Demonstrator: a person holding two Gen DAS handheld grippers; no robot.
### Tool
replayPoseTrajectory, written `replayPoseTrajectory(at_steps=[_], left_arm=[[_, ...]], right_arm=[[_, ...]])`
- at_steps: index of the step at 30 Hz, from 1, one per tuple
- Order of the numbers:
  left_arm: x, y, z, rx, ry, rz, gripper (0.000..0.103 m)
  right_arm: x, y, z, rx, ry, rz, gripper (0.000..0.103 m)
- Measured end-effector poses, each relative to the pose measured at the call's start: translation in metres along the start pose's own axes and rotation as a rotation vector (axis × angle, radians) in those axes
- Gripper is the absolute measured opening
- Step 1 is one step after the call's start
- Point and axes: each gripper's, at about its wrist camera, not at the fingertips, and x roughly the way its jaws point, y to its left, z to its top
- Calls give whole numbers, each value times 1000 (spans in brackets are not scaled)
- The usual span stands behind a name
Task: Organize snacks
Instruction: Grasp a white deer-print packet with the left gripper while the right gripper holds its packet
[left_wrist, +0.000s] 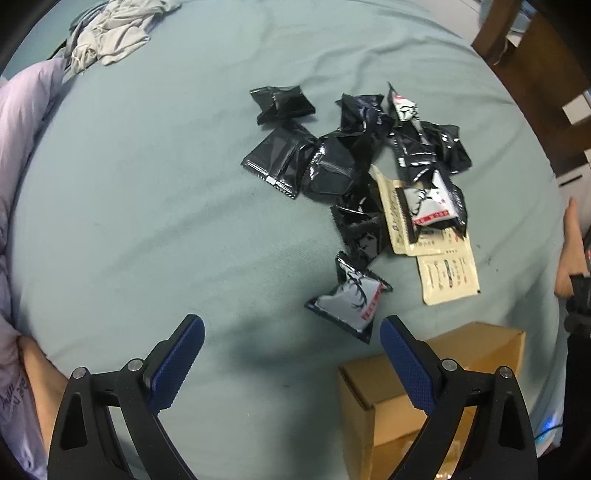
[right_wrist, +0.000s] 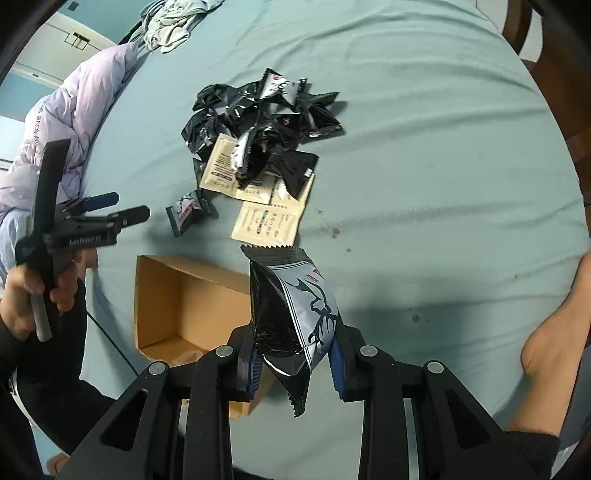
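Note:
A pile of black snack packets and beige sachets lies on the pale green bedsheet; it also shows in the right wrist view. One black-and-grey packet lies alone near the pile. My left gripper is open and empty, just short of that packet; it also shows in the right wrist view. My right gripper is shut on a black-and-grey snack packet, held just right of an open cardboard box.
The cardboard box sits at the near edge of the bed. A lilac quilt and grey clothes lie at the left and far side. A bare foot rests at the right. Wooden furniture stands beyond the bed.

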Motion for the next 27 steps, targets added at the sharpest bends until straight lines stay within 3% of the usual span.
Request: replayPoseTrajectory(at_steps=[6,10,15,18,20,21,22,27], left_arm=[[25,-11,12,25,49,-7,98],[40,-31,18,93,46,71,98],[61,-60,15,190,89,90,97],[73,-69,13,237,113,117,74],[80,-72,9,246,133,110,52],[81,-70,8,248,126,103,50],[79,-71,7,255,109,102,35],[57,-73,-7,262,60,121,30]], right_arm=[[16,-10,-2,31,37,-3,28],[26,-12,-1,34,64,-10,28],[39,-9,0,22,95,-26,28],[42,-8,0,24,102,-45,28],[40,-5,0,22,100,-50,28],[40,-4,0,20,97,-54,28],[39,-2,0,16,95,-59,28],[32,12,-1,-3,95,-81,28]])
